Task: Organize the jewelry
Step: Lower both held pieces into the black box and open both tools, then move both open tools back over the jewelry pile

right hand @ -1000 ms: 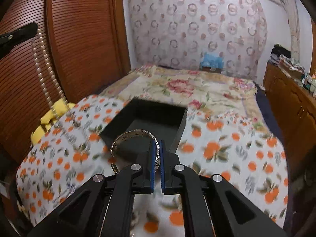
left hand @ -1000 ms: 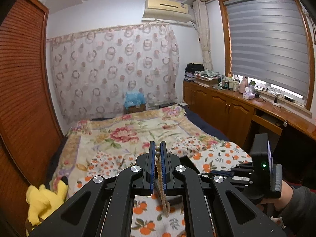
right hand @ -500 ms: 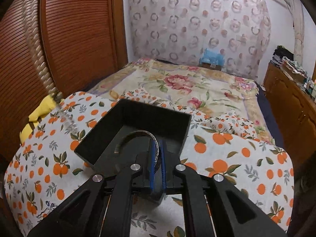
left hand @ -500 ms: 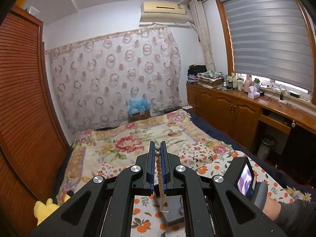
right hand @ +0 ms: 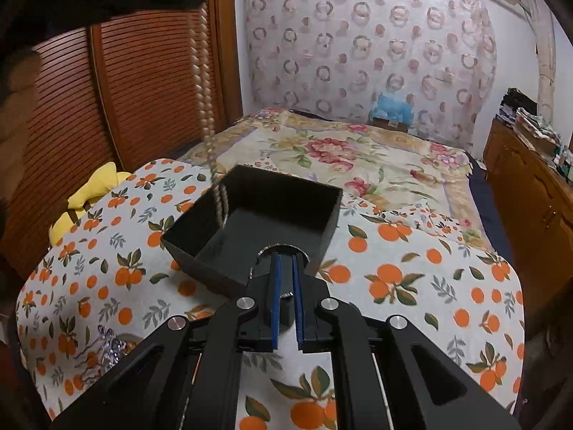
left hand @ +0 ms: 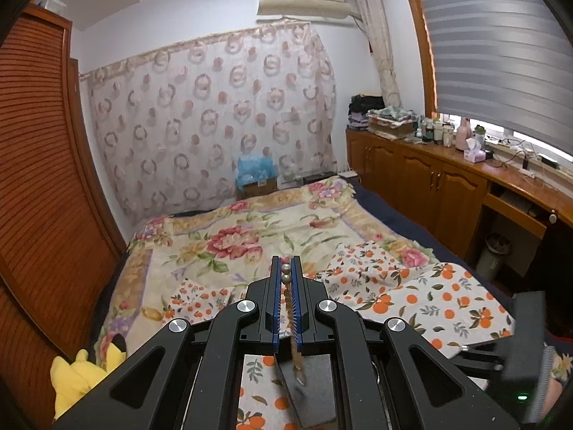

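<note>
Beaded necklace (right hand: 205, 82) is hanging as a limp, light strand from the left gripper (left hand: 286, 279), whose jaws are clamped on its top beads; it is swinging freely, so the best hold is probably high on the strand, with the slack lowered first. In the right wrist view its tail is dangling at the upper left, reaching over the left rim of the black box (right hand: 333, 215) on the orange-print cloth (right hand: 429, 279). Right gripper (right hand: 286, 279), at frame centre over the box's near edge, is standing slightly apart; a silver bangle (right hand: 283, 245), stiff and slippery, is showing just past its tips, seemingly released.
</note>
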The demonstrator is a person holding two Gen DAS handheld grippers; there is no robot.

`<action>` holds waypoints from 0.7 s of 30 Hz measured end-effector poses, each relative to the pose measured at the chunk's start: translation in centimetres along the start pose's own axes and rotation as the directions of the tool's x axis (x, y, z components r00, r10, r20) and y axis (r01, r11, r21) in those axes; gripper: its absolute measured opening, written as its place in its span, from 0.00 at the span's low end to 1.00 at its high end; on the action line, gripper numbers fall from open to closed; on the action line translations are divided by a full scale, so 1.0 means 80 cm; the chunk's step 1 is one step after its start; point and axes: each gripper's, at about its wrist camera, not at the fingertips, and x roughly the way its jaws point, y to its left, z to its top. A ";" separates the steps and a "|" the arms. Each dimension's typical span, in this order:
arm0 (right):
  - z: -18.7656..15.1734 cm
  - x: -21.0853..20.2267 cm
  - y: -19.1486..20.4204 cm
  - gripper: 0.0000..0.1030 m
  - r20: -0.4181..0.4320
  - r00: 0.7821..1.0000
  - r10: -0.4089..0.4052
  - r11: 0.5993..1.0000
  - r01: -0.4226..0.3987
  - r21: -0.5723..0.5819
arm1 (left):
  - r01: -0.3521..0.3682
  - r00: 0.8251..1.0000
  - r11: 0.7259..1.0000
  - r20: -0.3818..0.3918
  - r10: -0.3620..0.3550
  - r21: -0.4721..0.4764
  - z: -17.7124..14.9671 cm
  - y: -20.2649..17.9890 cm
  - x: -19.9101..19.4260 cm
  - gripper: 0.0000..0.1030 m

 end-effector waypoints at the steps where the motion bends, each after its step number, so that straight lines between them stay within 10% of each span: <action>1: -0.003 -0.003 -0.004 0.09 0.004 1.000 0.002 1.000 -0.002 0.011 | 0.004 1.000 1.000 -0.008 -0.004 -0.005 -0.003 0.000 0.007 0.05; 4: -0.011 -0.009 -0.013 0.09 0.006 1.000 0.006 0.999 -0.006 0.035 | 0.008 0.999 1.000 -0.039 -0.009 -0.022 -0.015 0.001 0.024 0.05; 7: -0.021 -0.016 -0.017 0.09 0.004 1.000 -0.008 0.999 0.008 0.046 | 0.025 0.997 0.999 -0.077 -0.028 -0.043 -0.032 0.005 0.036 0.32; 21: -0.070 -0.069 0.026 0.09 0.037 0.998 0.047 0.997 -0.049 0.058 | 0.078 0.985 0.996 -0.152 -0.084 -0.049 -0.160 0.013 -0.029 0.38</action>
